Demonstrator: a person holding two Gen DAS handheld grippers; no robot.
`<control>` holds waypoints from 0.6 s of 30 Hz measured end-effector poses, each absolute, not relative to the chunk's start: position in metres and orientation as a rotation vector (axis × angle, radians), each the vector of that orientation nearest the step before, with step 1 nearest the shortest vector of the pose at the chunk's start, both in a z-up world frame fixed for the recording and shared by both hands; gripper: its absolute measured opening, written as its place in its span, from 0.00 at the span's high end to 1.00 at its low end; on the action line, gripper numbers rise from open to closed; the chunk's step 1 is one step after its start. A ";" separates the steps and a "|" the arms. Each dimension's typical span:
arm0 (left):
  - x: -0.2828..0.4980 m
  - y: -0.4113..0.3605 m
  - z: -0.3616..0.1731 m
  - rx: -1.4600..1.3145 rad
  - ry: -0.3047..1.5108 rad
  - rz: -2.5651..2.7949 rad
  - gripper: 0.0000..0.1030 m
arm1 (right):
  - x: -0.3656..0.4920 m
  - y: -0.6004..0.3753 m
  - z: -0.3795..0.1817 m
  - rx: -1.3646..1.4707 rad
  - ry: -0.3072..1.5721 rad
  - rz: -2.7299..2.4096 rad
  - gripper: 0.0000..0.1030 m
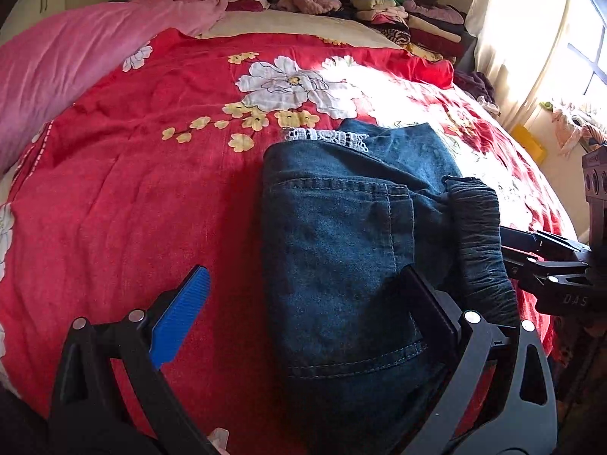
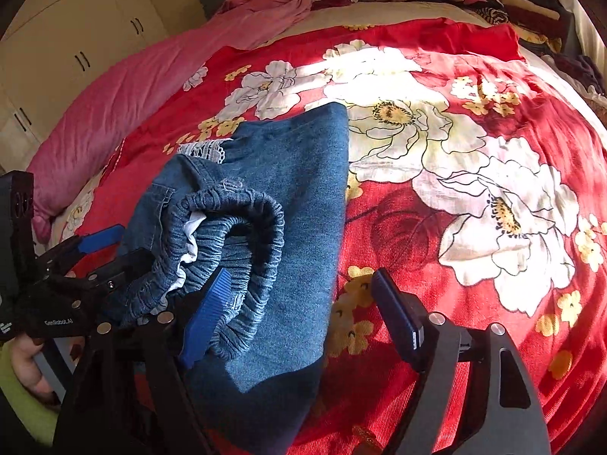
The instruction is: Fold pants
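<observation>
- Pants (image 1: 341,250), blue denim, lie folded into a thick bundle on the near part of the bed, on top of the red floral bedspread (image 1: 151,197).
- Open bedspread stretches to the left of the bundle and beyond it toward the far side; in the right wrist view a broad flowered stretch lies to the right of the denim.
- Far edge of the bed is crowded: a pink blanket (image 1: 76,64) runs along the far left, and a stack of folded clothes (image 1: 409,19) sits at the far right corner.
- On the right, the bed edge drops off beside a curtained window (image 1: 550,38); cream cupboards (image 2: 68,49) stand past the left side.
- Left claw (image 1: 303,311) is spread wide; its blue pad hangs over bare bedspread to the left of the bundle, while the other finger rests on the denim near the back pocket. It grips nothing.
- Right claw (image 2: 303,311) also stands wide open, one blue pad lying against the gathered waistband (image 2: 242,227), the other finger over the bedspread to the right. Nothing is pinched.
- Elastic waistband curls into a loop on the near side, with white lining showing inside.
- White lace trim (image 1: 326,136) peeks out at the bundle's far edge.
</observation>
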State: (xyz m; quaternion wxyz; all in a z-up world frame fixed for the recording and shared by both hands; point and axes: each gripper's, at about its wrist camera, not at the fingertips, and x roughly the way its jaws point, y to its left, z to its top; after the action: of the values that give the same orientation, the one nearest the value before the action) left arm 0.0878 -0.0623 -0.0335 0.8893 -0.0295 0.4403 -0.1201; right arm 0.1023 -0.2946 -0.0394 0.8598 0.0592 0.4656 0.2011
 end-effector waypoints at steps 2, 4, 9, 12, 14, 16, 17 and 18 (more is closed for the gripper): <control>0.090 -0.065 -0.035 -0.056 0.917 -0.260 0.09 | 0.105 -0.293 -0.041 0.129 0.979 0.436 0.27; 0.091 -0.068 -0.037 -0.050 0.920 -0.266 0.09 | 0.107 -0.291 -0.042 0.122 0.977 0.452 0.27; 0.095 -0.076 -0.042 -0.034 0.933 -0.280 0.15 | 0.110 -0.285 -0.045 0.101 0.974 0.475 0.27; 0.096 -0.079 -0.042 -0.051 0.940 -0.305 0.29 | 0.109 -0.284 -0.045 0.115 0.972 0.518 0.44; 0.095 -0.083 -0.042 -0.046 0.936 -0.313 0.36 | 0.108 -0.281 -0.045 0.114 0.966 0.540 0.62; 0.093 -0.087 -0.041 -0.032 0.927 -0.313 0.44 | 0.104 -0.277 -0.042 0.107 0.947 0.558 0.71; 0.092 -0.088 -0.040 -0.028 0.922 -0.312 0.46 | 0.102 -0.275 -0.040 0.093 0.932 0.557 0.75; 0.091 -0.088 -0.038 -0.027 0.918 -0.313 0.54 | 0.100 -0.275 -0.037 0.088 0.917 0.558 0.76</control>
State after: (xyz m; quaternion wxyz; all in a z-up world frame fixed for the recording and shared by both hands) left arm 0.0908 -0.0882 -0.0377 0.8847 -0.0132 0.4411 -0.1505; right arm 0.1001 -0.2747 -0.0370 0.8585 0.0418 0.4366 0.2659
